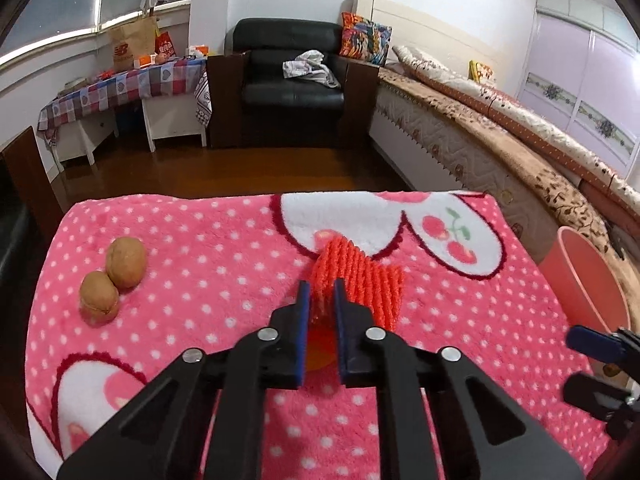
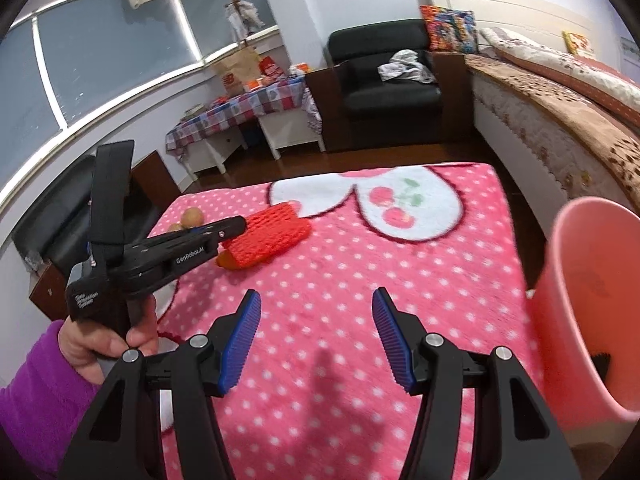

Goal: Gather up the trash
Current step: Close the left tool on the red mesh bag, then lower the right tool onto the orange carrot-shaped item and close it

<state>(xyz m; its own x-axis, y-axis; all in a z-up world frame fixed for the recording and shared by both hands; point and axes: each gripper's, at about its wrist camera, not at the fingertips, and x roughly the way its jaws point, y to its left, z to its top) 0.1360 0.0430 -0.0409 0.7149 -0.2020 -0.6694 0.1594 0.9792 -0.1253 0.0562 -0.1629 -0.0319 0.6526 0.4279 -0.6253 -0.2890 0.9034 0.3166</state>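
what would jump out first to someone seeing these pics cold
The bright orange foam net in the middle of the pink polka-dot blanket, with the left gripper shut on its near edge. Next, two walnuts touching each other at the blanket's left, and the pink bin off its right edge beside the open right gripper.

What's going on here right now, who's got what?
A person is clearing a pink polka-dot blanket. The left gripper is pinched shut on the near edge of an orange foam net sleeve, which lies on the blanket. The right gripper hovers open and empty beside a pink bin. Two walnuts sit untouched on the blanket's left side.
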